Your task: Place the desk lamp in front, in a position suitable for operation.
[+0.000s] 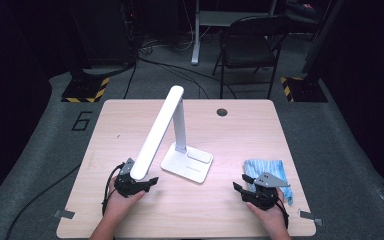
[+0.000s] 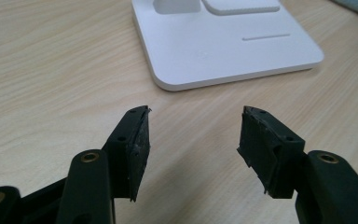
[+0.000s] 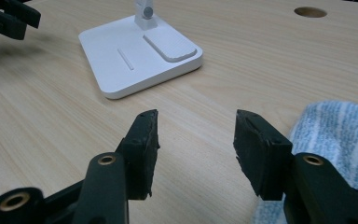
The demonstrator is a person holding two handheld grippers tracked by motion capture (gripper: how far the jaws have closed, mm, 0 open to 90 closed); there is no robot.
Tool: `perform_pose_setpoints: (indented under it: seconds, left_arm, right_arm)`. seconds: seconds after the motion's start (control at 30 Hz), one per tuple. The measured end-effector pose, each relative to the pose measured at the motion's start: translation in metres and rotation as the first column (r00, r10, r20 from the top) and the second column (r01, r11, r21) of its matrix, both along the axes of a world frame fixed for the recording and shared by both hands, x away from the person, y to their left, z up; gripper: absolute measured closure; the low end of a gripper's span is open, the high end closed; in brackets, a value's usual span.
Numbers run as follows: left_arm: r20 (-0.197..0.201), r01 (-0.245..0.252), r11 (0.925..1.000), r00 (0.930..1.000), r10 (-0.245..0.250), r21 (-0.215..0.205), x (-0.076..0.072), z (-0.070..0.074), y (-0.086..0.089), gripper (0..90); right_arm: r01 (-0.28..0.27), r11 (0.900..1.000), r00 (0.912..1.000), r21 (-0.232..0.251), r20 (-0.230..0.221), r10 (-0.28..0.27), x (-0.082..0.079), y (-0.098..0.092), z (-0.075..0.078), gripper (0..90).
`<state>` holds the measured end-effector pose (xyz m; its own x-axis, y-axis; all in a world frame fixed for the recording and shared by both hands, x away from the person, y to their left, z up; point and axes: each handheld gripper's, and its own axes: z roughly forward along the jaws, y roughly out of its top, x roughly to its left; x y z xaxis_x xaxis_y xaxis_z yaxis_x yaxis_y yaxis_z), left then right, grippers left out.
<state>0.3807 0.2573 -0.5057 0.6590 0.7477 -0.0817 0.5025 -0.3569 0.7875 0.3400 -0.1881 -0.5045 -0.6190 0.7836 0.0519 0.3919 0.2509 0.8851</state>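
Observation:
A white desk lamp stands mid-table on a flat square base (image 1: 187,163), its long head (image 1: 157,131) slanting down toward the front left. My left gripper (image 1: 149,183) rests on the table just under the head's lower end, open, with bare wood between its jaws; the base (image 2: 223,44) lies ahead of it. My right gripper (image 1: 240,188) sits near the front right, open and empty, pointing toward the lamp base (image 3: 140,58). A blue and white cloth (image 1: 267,170) lies crumpled beside and behind it, and the cloth (image 3: 335,135) touches its right jaw.
The light wooden table (image 1: 130,115) has a round cable hole (image 1: 222,112) at the back. A black folding chair (image 1: 250,47) and stands with cables are on the floor beyond. The far gripper's jaws (image 3: 9,18) show at the upper left of the right gripper view.

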Motion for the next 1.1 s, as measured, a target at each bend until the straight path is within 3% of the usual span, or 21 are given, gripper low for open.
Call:
perform_pose_setpoints:
  seconds: [0.17,0.2,0.23,0.27,0.33,0.47,0.5,0.7,0.73,0.77,0.8,0.9,0.93,1.1]
  left_arm:
    - [0.003,0.003,0.9997,1.0,-0.003,-0.025,0.002,0.0,0.001,42.1]
    - [0.0,-0.006,0.9986,1.0,0.006,-0.052,0.002,-0.001,0.0,42.1]
    - [0.014,0.005,0.9992,0.9999,-0.005,-0.041,0.003,0.0,0.001,41.3]
    - [0.003,0.0,0.9971,1.0,0.0,-0.077,0.003,0.0,-0.001,41.3]
    - [-0.003,0.0,0.9965,1.0,0.0,-0.084,0.004,0.0,-0.001,41.2]
    - [-0.005,0.008,0.9978,1.0,-0.008,-0.065,0.007,0.002,-0.002,39.1]
    - [-0.014,0.007,0.9976,0.9999,-0.008,-0.069,0.008,0.003,-0.002,39.1]
    - [-0.02,0.016,0.996,0.9996,-0.018,-0.088,0.016,0.014,-0.006,41.6]
    - [-0.005,0.03,0.9969,0.9995,-0.031,-0.072,0.019,0.016,-0.005,41.6]
    - [-0.014,0.023,0.9958,0.9996,-0.024,-0.088,0.02,0.018,-0.008,41.7]
    - [0.003,0.031,0.9974,0.9995,-0.031,-0.065,0.023,0.02,-0.009,41.7]
    - [0.005,0.038,0.9975,0.9993,-0.037,-0.06,0.027,0.024,-0.01,41.9]
    - [-0.013,0.028,0.9955,0.9995,-0.029,-0.09,0.031,0.028,-0.013,41.9]
    - [0.016,0.038,0.9952,0.9992,-0.037,-0.09,0.039,0.039,-0.018,42.4]
  right_arm:
    - [0.012,1.0,0.9999,0.017,-0.01,-0.012,-0.002,-0.004,0.001,48.3]
    - [0.01,1.0,0.9999,0.017,-0.01,-0.01,-0.002,-0.004,0.001,48.1]
    - [0.02,1.0,0.9998,0.022,-0.002,-0.02,-0.002,-0.004,0.002,47.6]
    - [0.024,0.999,0.9997,0.029,-0.004,-0.024,-0.002,-0.005,0.002,47.4]
    - [0.03,0.999,0.9996,0.036,-0.002,-0.03,-0.002,-0.005,0.003,47.4]
    - [0.056,0.997,0.9984,0.054,0.01,-0.056,-0.002,-0.008,0.004,47.4]
    - [0.063,0.996,0.998,0.055,-0.009,-0.063,-0.001,-0.009,0.003,47.4]
    - [0.062,0.995,0.9979,0.073,-0.021,-0.061,0.001,-0.009,0.001,47.4]
    - [0.063,0.996,0.9979,0.07,-0.021,-0.061,0.001,-0.008,0.001,47.1]
    - [0.06,0.997,0.9981,0.058,-0.017,-0.059,0.0,-0.008,0.001,46.8]
    - [0.063,0.997,0.998,0.051,-0.015,-0.062,0.0,-0.008,0.001,46.7]
    - [0.066,0.995,0.9977,0.075,-0.02,-0.064,-0.002,-0.01,0.001,46.6]
    - [0.069,0.994,0.9975,0.081,-0.023,-0.067,-0.001,-0.012,0.001,46.6]
    - [0.068,0.992,0.9974,0.101,-0.03,-0.066,0.002,-0.014,-0.001,46.4]
